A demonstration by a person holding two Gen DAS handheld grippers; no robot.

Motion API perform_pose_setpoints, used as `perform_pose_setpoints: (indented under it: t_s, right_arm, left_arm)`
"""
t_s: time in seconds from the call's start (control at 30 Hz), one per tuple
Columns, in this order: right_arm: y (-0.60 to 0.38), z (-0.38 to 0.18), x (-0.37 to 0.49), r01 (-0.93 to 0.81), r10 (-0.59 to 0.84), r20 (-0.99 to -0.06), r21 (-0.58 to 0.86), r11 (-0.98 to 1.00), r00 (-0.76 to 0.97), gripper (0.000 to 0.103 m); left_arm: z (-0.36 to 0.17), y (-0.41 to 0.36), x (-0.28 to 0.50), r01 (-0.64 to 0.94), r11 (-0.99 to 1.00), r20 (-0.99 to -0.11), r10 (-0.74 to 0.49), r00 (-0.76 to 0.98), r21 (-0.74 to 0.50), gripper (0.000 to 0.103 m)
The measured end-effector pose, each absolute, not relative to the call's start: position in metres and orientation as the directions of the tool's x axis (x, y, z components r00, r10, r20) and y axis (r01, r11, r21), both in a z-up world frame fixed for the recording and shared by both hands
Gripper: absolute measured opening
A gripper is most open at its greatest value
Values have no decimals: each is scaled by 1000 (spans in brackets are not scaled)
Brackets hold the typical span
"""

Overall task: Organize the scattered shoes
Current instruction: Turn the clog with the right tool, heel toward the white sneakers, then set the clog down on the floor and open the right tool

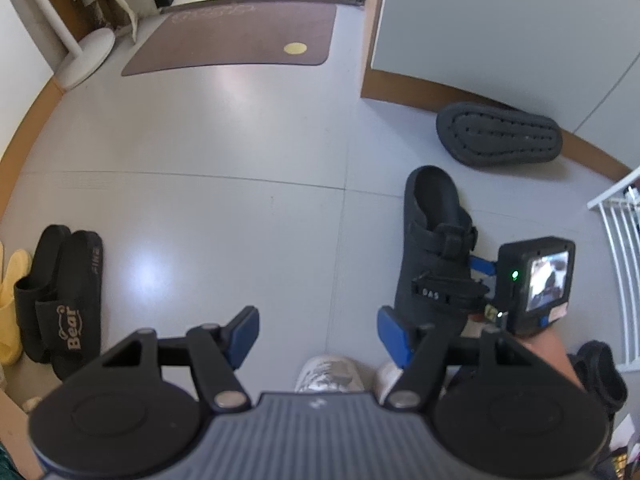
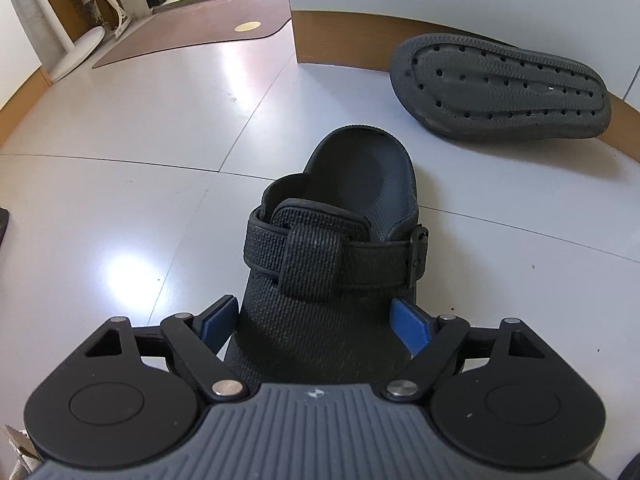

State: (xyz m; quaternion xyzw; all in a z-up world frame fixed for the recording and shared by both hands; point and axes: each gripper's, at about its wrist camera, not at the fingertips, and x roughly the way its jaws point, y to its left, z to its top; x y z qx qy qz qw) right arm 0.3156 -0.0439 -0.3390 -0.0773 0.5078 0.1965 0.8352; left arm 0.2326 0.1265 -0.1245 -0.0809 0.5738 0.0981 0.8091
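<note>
A black clog (image 2: 340, 240) with a buckled strap stands upright on the pale floor, heel pointing away from me. My right gripper (image 2: 316, 320) straddles its toe, and both blue pads (image 2: 408, 324) lie against the clog's sides. In the left wrist view the same clog (image 1: 432, 216) sits at right under the right gripper's camera body (image 1: 536, 284). A dark grey slide (image 2: 500, 84) lies sole up against the baseboard beyond it. My left gripper (image 1: 318, 330) hangs open over bare floor with nothing between its fingers.
A pair of black "Bear" slides (image 1: 60, 300) and yellow slippers (image 1: 10, 308) line the left wall. A brown doormat (image 1: 236, 36) lies ahead by the doorway, beside a white round stand base (image 1: 86, 54). A white rack (image 1: 620, 240) is at right. The person's white sneakers (image 1: 332, 372) are below.
</note>
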Motion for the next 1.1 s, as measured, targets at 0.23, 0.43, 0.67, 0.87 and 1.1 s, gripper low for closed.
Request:
perform_pose_setpoints:
  t_s: [0.23,0.43,0.67,0.87,1.1]
  right_arm:
    - [-45,-337,316,-390,243,-889,81,917,387,86]
    - [-51,-325,312,-348,255,-884,114,930,392,86]
    - [-67,-296,295,-342,279,-867,136,930,414,86]
    - [-79,-253,268,-317,257,-856,116,941,448,86]
    - [-78,-170,221,-327,230,-829,61,943,510,86]
  left_arm:
    - [-122,122,234,-241,970,-941,68,330,-15,68]
    - [-115,119,236,-243,968,-940,19,340,-68,68]
    - [-100,121,227,-226,971,-929,12,369,-78,68]
    - [-79,125,212,-213,967,-912,-39,407,-137,68]
    - [-55,127,193,-174,967,-882,-86,464,-186,70]
